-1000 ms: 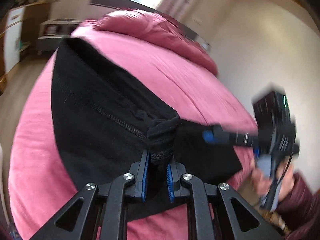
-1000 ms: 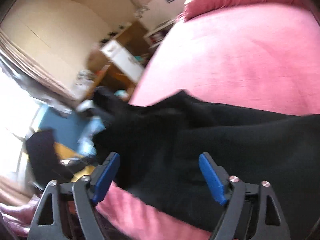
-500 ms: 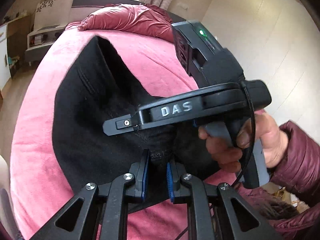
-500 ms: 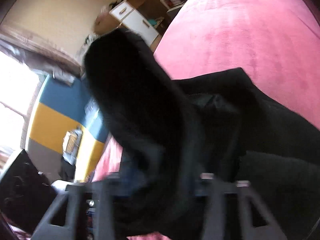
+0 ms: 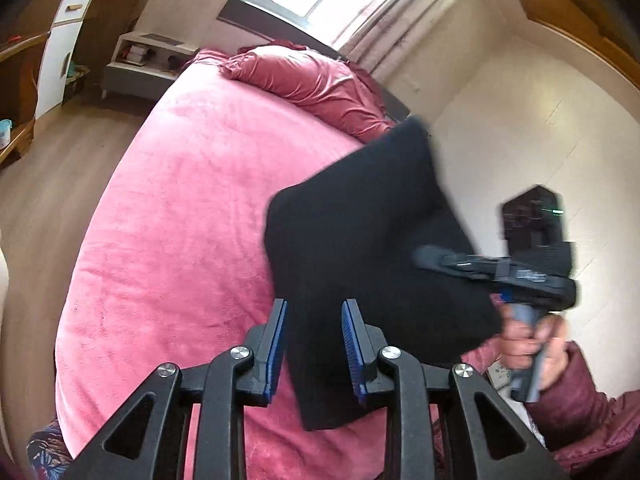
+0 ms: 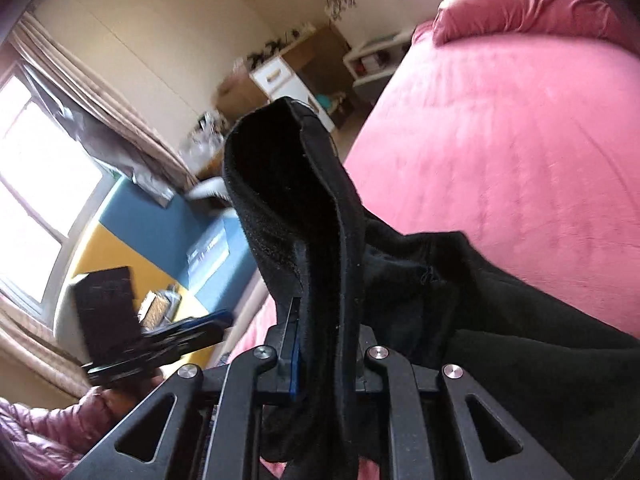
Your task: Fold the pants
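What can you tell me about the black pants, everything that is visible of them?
The black pants look like soft, thick, fleecy knit with a stitched hem band. They are bunched and lifted above the pink bed. The right hand-held gripper is closing on a standing fold of them. In the left wrist view, the cloth hangs between the opening pads of the left hand-held gripper, which no longer press it.

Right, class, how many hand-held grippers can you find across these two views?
2. The left hand-held gripper is low in its own view, jaws opening, black pants between them; the right hand-held gripper, low in its view, is closing on the pants. No more show.
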